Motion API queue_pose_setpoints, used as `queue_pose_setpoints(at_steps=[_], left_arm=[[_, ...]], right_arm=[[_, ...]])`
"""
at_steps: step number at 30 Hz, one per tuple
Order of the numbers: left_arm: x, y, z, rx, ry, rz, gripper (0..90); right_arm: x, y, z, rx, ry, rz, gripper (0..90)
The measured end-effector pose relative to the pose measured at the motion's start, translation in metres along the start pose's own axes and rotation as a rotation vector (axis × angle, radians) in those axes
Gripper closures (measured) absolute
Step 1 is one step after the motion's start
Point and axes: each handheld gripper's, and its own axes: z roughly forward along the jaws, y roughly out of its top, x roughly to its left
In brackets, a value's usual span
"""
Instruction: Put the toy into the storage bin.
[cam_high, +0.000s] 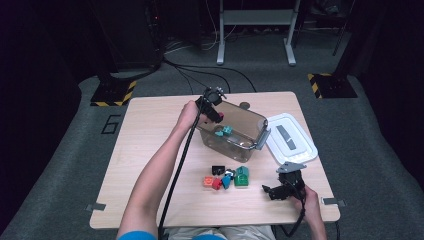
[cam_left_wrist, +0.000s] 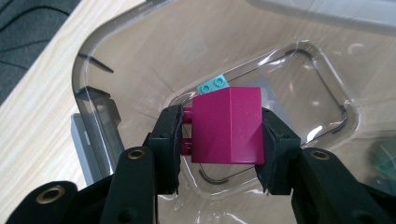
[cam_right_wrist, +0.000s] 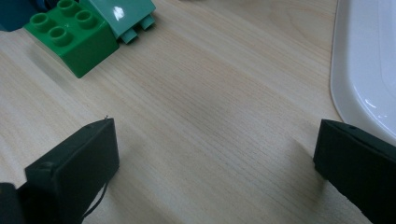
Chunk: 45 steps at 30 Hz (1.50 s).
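Clear plastic bin (cam_high: 235, 131) sits mid-table w/ its white lid (cam_high: 292, 137) off to the right. Left gripper (cam_left_wrist: 219, 135) is clamped on a magenta Duplo-type brick (cam_left_wrist: 229, 126), hanging just over the bin's open top above a teal brick (cam_left_wrist: 213, 85) on the bottom. Right gripper (cam_high: 272, 192) rests near-right w/ jaws spread wide, nothing in them. The brick looks light, rigid and glossy, so prob slippery imo; pinching the flat side faces like this seems the safest hold.

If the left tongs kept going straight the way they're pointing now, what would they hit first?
Probably the floor of the clear bin. The left tongs, shut on the magenta block, point down into it, with a teal brick lying just beyond; depth is hard to judge.
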Motion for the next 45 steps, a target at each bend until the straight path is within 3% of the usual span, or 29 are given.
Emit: queue_pose_setpoints(at_steps=[5, 10, 17, 24, 36, 45], left_arm=[[0.002, -0.001, 0.005, 0.019, -0.012, -0.015, 56.0], [0.001, -0.003, 0.002, 0.019, -0.006, -0.035, 40.8], [-0.004, -0.01, -0.013, -0.016, 0.003, -0.016, 31.2], [-0.018, -0.025, -0.032, -0.043, 0.01, 0.006, 22.4], [-0.046, -0.054, -0.063, -0.097, 0.038, 0.066, 15.4], [-0.059, -0.085, -0.069, -0.111, 0.055, 0.044, 14.8]], right_arm=[[0.0, 0.0, 0.0, -0.002, -0.002, -0.003, 0.0], [0.0, 0.0, 0.0, -0.002, -0.002, -0.002, 0.0], [0.0, 0.0, 0.0, 0.0, -0.001, -0.004, 0.0], [0.0, 0.0, 0.0, 0.0, 0.0, -0.005, 0.0], [0.0, 0.0, 0.0, -0.001, 0.0, -0.005, 0.0], [0.0, 0.0, 0.0, -0.001, 0.0, -0.005, 0.0]])
